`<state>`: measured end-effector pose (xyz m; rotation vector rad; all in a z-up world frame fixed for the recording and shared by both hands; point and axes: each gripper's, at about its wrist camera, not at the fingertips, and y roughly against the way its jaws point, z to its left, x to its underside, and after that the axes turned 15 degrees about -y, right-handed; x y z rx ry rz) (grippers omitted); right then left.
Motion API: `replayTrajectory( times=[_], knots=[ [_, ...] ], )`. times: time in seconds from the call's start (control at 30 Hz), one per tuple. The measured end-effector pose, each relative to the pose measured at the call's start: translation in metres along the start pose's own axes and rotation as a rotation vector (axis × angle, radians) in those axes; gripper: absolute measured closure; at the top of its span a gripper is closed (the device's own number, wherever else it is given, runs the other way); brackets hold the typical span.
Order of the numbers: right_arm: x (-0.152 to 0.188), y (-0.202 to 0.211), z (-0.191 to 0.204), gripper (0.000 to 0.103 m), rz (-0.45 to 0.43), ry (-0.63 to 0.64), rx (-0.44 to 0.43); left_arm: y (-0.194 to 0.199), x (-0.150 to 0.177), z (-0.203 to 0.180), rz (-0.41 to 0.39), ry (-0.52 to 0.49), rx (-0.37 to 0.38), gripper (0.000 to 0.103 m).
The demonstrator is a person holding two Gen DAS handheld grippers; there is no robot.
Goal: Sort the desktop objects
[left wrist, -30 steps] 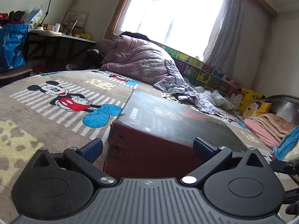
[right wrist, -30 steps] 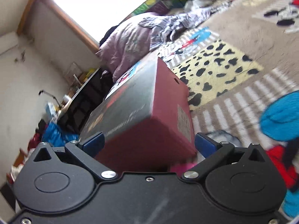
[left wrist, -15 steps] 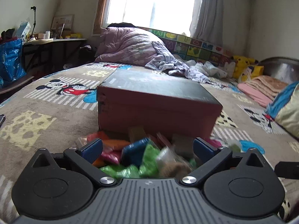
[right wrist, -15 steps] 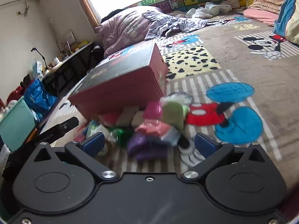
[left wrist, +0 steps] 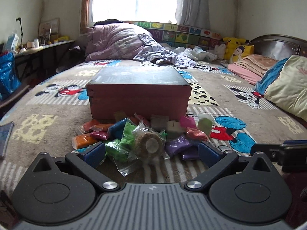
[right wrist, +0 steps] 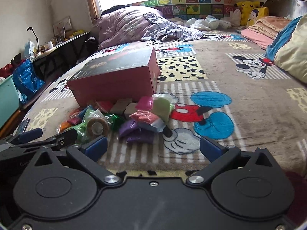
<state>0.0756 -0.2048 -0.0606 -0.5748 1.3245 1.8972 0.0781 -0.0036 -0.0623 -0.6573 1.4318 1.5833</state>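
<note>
A pile of small coloured clay bags [left wrist: 124, 134] lies on the Mickey Mouse blanket in front of a red box with a black lid [left wrist: 138, 94]. A bagged roll of twine [left wrist: 148, 143] sits at the near edge of the pile. My left gripper [left wrist: 151, 153] is open and empty, just short of the twine roll. In the right wrist view the pile [right wrist: 142, 120], the twine roll [right wrist: 96, 126] and the red box [right wrist: 115, 80] lie ahead to the left. My right gripper [right wrist: 152, 147] is open and empty over the blanket, right of the pile.
A purple quilt [left wrist: 119, 40] and crumpled clothes lie at the far end of the bed. Pillows and folded blankets [left wrist: 284, 84] line the right side. A desk [left wrist: 38, 49] and blue bag [left wrist: 7, 76] stand left. A dark flat item [left wrist: 4, 136] lies at the left edge.
Both grippers have pulled back from the red box and levelled out. The pile of coloured bags, hidden one second ago, now shows in front of the box.
</note>
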Motion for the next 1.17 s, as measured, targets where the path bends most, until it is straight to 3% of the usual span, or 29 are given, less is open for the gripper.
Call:
replayTrajectory(
  times=[0.53,0.9,1.17],
  knots=[
    [0.015,0.048,0.009,0.000,0.006,0.042,0.018,0.065,-0.011,-0.020,-0.010,-0.104,-0.082,0.000],
    [0.017,0.073,0.022,0.000,0.002,0.076,-0.023,0.092,-0.012,-0.012,-0.032,-0.084,-0.088,0.000],
    [0.018,0.076,0.026,0.000,0.002,0.092,-0.026,0.087,-0.008,-0.009,-0.026,-0.063,-0.038,0.000]
  ],
)
